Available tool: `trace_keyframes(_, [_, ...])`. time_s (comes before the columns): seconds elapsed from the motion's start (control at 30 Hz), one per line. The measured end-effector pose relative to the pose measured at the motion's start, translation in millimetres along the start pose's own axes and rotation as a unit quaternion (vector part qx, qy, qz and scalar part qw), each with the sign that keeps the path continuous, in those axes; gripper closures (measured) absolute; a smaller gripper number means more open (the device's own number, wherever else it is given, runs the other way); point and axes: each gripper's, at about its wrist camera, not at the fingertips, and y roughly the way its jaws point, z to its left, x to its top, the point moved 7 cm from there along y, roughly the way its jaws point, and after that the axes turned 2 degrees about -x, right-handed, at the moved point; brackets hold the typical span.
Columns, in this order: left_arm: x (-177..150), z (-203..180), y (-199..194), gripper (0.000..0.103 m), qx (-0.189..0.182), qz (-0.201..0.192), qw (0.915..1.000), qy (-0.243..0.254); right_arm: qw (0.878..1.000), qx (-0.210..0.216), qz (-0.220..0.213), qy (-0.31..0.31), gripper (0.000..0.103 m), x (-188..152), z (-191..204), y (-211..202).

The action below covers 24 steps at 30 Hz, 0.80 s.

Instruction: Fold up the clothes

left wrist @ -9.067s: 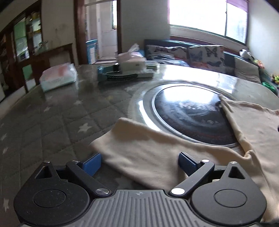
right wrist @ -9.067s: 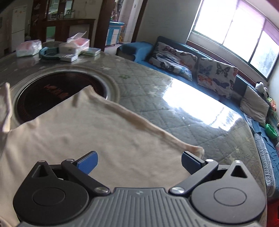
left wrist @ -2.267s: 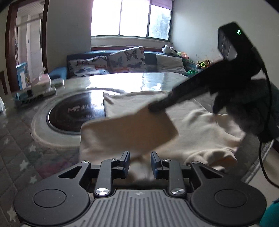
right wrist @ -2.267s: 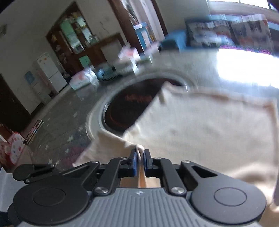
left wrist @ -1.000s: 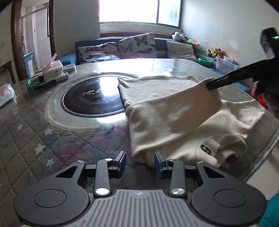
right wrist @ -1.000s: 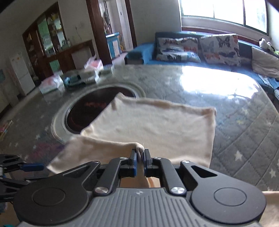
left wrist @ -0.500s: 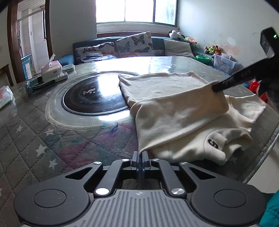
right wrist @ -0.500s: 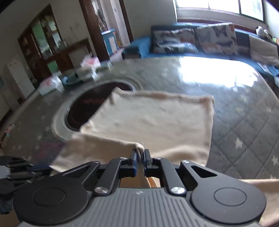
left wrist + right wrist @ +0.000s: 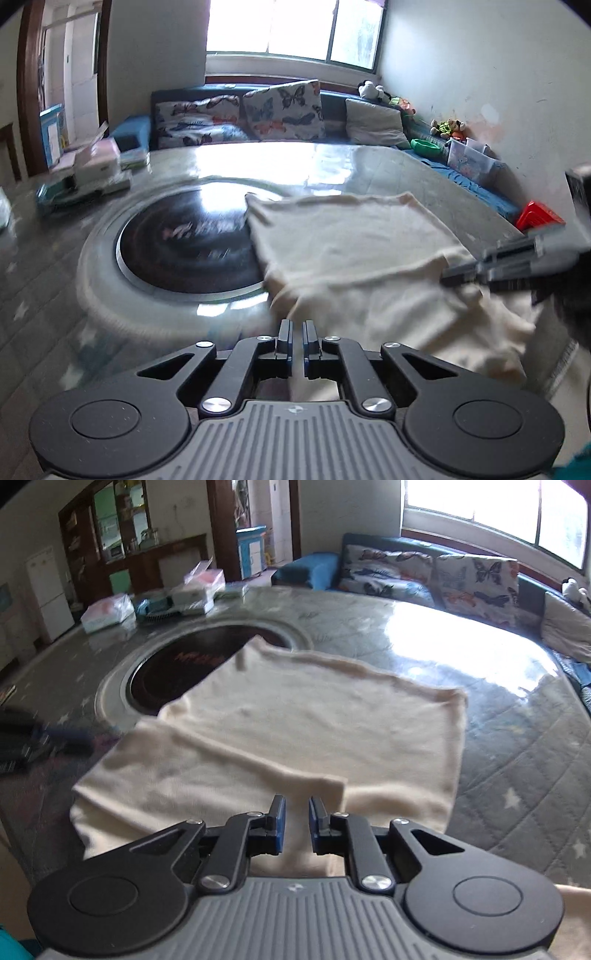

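A cream garment [image 9: 354, 236] lies partly folded on the round table, with a flap [image 9: 221, 771] laid over its near part. My left gripper [image 9: 297, 339] is at the garment's near left corner, its jaws almost together with cloth running under and between them. It shows as a dark blur [image 9: 55, 738] in the right wrist view. My right gripper [image 9: 297, 819] hovers over the near edge with a narrow gap between its blue pads and nothing in it. The flap's corner [image 9: 338, 782] lies just ahead of it. In the left wrist view this gripper [image 9: 448, 275] is at the flap's right corner.
A dark round hotplate [image 9: 188, 247] sits in the table's middle, partly under the garment. Boxes and packets [image 9: 192, 590] stand at the far left edge. A sofa with butterfly cushions [image 9: 258, 110] runs behind the table. The table edge drops off at the right [image 9: 554, 354].
My right gripper has opened and let go of the flap, which now lies on the garment. My left gripper, still shut, has shifted right over the garment's corner.
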Motion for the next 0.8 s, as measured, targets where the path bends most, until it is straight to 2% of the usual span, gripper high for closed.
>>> trace_keyframes(0.2, [11,-5,36,0.097,-0.002,0.012,0.9999,0.002,1.0,0.002,-0.002,-0.001,0.087,-7,-2,-5])
trace_keyframes(0.3, [9,-6,44,0.096,-0.001,0.015,0.9998,0.01,1.0,-0.013,-0.013,0.014,0.085,-10,-16,-18])
trace_keyframes(0.43, [11,-13,44,0.087,-0.002,0.016,0.9997,0.017,0.997,-0.047,-0.027,0.046,0.084,-19,-42,-37])
trace_keyframes(0.57, [15,-33,42,0.083,-0.019,0.012,0.9993,0.03,0.987,-0.109,-0.041,0.114,0.076,-44,-91,-63])
trace_keyframes(0.63, [15,-46,42,0.074,-0.032,0.011,0.9986,0.041,0.981,-0.135,-0.043,0.136,0.076,-55,-108,-71])
trace_keyframes(0.8, [16,-75,44,0.066,-0.051,0.009,0.9962,0.069,0.957,-0.195,-0.046,0.211,0.075,-97,-159,-98])
